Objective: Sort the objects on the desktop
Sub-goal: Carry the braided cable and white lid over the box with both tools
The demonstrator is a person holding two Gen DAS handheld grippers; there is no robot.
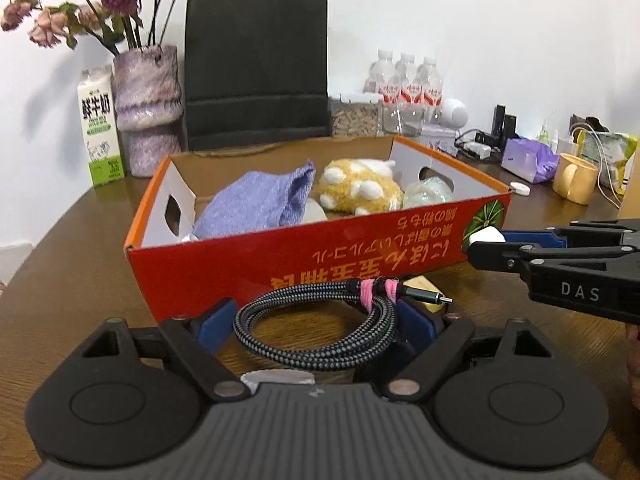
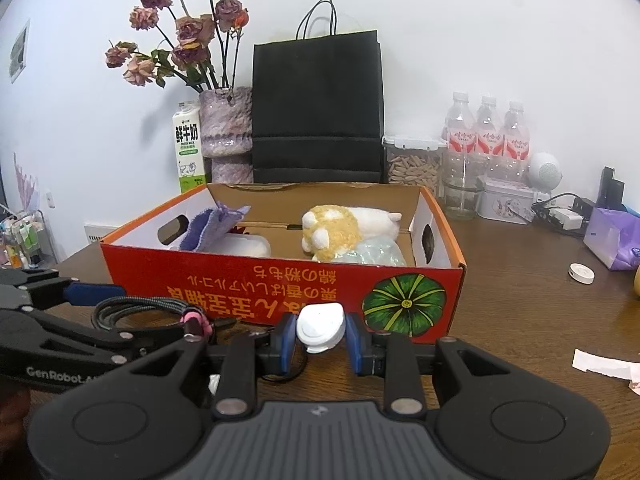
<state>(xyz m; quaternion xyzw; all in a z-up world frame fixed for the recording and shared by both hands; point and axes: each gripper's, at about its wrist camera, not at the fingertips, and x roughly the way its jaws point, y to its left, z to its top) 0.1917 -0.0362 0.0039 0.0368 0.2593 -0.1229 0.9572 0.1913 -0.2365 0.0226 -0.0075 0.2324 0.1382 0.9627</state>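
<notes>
the step in hand was gathering the loose electronics in front of the open red and orange cardboard box (image 1: 280,256), which sat on the dark wooden bench (image 1: 72,272) and already held a folded lilac knitted cloth (image 1: 256,200), a yellow and white plush toy (image 1: 360,188) and a pale crinkled plastic bag (image 1: 426,194).

the left tongs (image 1: 316,326) stood wide, their blue pads (image 1: 214,326) on either side of the coiled black and grey braided cable (image 1: 316,328) tied with a pink band, which lay flat on the bench just before the box's front wall. the near pad on the cable's right seemed to touch the coil, the other stood just apart, so i judged the cable bracketed but not yet gripped. a small yellowish block (image 1: 420,284) lay just behind the cable's plug; what it was i could not tell.

the right tongs (image 2: 320,340) were narrowed onto a small white rounded plastic charger (image 2: 320,328), pinched between the blue pads and held close against the box's front, below its rim.

the next move, as i judged it, called for the left tongs to close enough to hold the springy coil without it slipping out, then for both loads to be lifted over the front wall and set down in free space inside. the risk was the cable sagging and catching the rim.
</notes>
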